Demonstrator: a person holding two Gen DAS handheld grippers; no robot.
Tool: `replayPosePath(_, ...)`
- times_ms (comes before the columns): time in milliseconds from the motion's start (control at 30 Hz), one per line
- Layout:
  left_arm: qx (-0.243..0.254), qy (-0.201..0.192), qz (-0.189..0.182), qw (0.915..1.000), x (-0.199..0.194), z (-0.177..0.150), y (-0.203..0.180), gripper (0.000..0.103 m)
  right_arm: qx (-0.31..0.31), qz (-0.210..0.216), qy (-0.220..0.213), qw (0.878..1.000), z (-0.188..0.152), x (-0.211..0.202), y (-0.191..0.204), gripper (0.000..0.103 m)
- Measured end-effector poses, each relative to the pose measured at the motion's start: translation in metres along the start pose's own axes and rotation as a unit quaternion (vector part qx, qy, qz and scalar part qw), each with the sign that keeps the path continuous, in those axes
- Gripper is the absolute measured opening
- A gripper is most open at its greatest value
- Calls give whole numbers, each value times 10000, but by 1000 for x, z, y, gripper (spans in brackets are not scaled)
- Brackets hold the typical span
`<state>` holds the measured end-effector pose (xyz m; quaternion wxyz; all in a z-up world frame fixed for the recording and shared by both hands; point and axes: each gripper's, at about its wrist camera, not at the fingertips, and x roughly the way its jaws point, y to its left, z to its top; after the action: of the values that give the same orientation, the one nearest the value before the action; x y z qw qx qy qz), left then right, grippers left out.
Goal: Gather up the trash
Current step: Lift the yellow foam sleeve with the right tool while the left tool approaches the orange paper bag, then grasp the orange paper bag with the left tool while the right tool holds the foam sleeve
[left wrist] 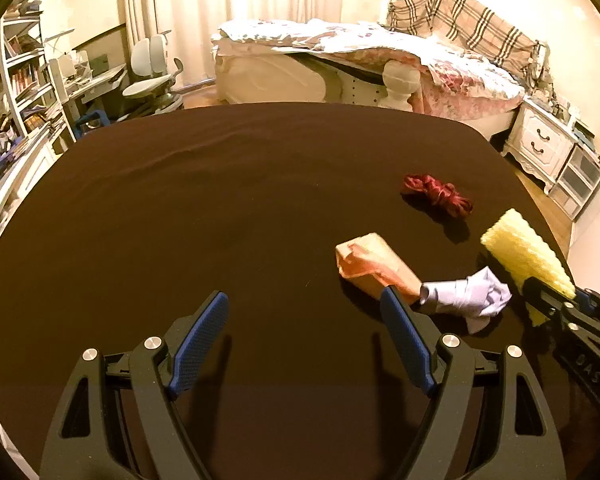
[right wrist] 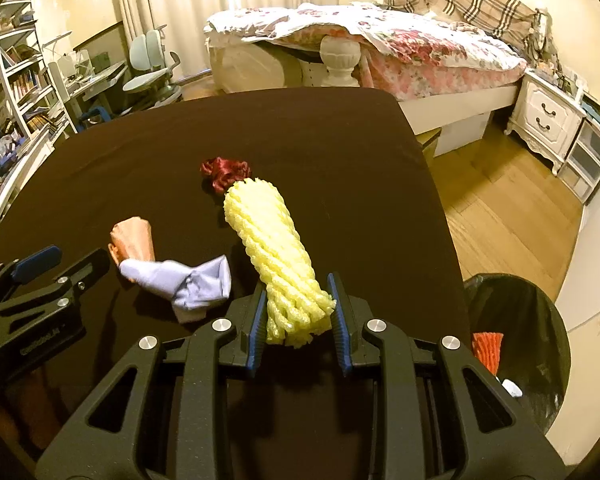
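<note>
Around us we see a bedroom: a table [left wrist: 220, 184] under a dark brown cloth, a bed [right wrist: 420, 52] with a floral quilt beyond it, a white nightstand [right wrist: 544, 116] to the right, bookshelves [left wrist: 24, 80] and a desk chair [left wrist: 152, 72] to the left, wooden floor. Beside the table's right edge we find a bin lined with a black bag [right wrist: 540, 360], something orange-red inside it.

Our right claw [right wrist: 298, 322] points steeply down and is clenched on the near end of a yellow foam net sleeve [right wrist: 272, 240], which sticks out ahead of the jaws above the cloth. Our left claw [left wrist: 304, 344] tilts down likewise, released and wide, nothing between its fingers. Just ahead of it lie a peach-coloured wrapper [left wrist: 372, 264] and a crumpled pale lilac paper [left wrist: 472, 296], touching; a dark red ribbon bundle [left wrist: 436, 194] sits farther off.

Lettering on each claw's body is too blurred for us to read.
</note>
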<state>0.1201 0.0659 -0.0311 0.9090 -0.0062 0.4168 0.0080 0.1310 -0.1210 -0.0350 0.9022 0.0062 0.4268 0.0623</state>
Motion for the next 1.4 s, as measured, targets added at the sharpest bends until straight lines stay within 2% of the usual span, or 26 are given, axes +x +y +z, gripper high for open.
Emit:
replayPosePath(367, 19, -3, -222, 9998, 14, 23, -6, 78, 12, -3, 16, 10000, 0, 8, 0, 27)
replayPosePath(500, 19, 366, -402, 9985, 29, 20, -5, 78, 7, 16, 27, 10000, -2, 9, -1, 27)
replayPosePath(567, -53, 387, -500, 9980, 26, 18, 0, 78, 21, 38, 30, 10000, -4, 8, -1, 27)
replayPosePath(800, 30, 352, -726, 9967, 12, 5, 10, 59, -14, 81, 28, 10000, -10, 2, 2, 27)
replayPosePath(933, -16, 334, -934, 9951, 7, 1, 12, 40, -10, 108, 27, 9999, -15, -3, 3, 25)
replayPosePath(1200, 58, 273, -885, 9957, -4, -6, 12, 35, 11, 176, 2, 9998, -29, -19, 3, 24)
replayPosePath(1300, 27, 199, -872, 9960, -9, -8, 13, 28, 46, 198, -14, 9998, -33, -26, 1, 23)
replayPosePath(1367, -12, 124, -941, 9955, -13, -8, 14, 18, 68, 217, -33, 9997, -36, -31, 0, 23)
replayPosePath(1400, -32, 122, -976, 9952, -16, -8, 14, 17, 65, 211, -31, 9998, -36, -31, 0, 23)
